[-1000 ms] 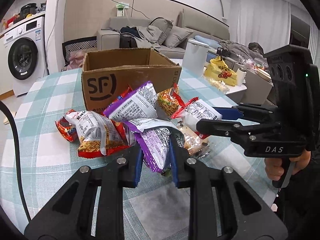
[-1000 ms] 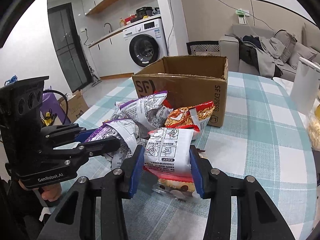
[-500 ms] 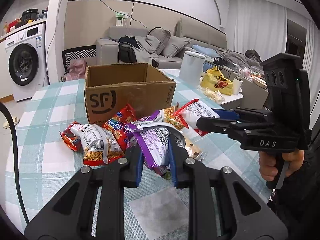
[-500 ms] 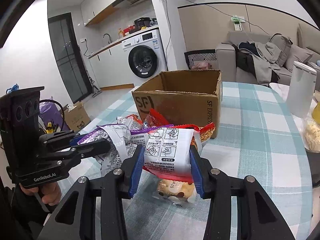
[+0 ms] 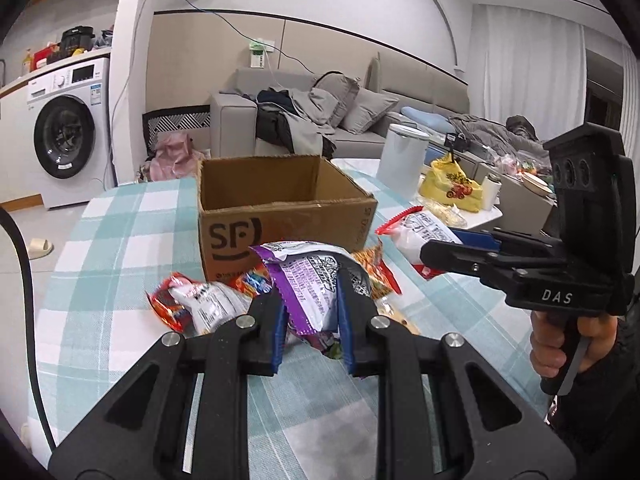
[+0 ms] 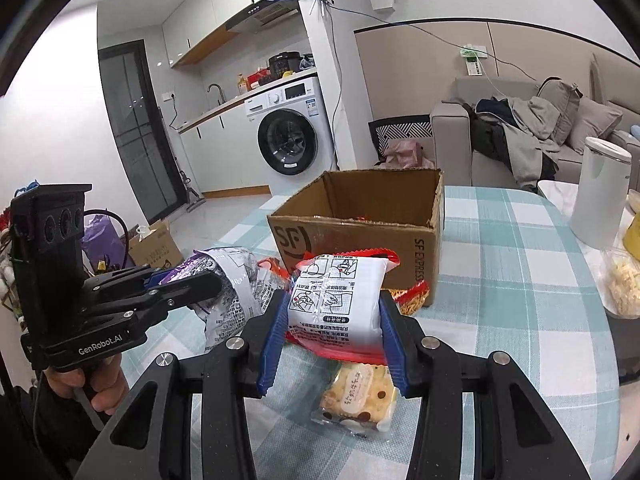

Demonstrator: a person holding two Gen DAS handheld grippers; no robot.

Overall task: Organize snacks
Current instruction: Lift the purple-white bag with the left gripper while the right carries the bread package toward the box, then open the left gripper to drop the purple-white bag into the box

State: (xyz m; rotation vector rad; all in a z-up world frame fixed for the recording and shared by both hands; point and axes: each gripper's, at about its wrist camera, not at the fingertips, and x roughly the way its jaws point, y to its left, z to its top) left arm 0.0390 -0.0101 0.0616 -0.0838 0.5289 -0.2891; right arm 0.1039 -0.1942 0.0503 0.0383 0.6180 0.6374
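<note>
The left gripper point(image 5: 310, 320) squeezes a purple snack bag point(image 5: 308, 280) standing tall; the right gripper point(image 6: 334, 332) squeezes a white-and-red snack bag point(image 6: 340, 304) upright.

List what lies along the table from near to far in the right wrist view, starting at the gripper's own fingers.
Right gripper shut on the white and red snack packet → clear biscuit packet lying on the tablecloth below it → orange noodle packet against the box → open cardboard box.
</note>
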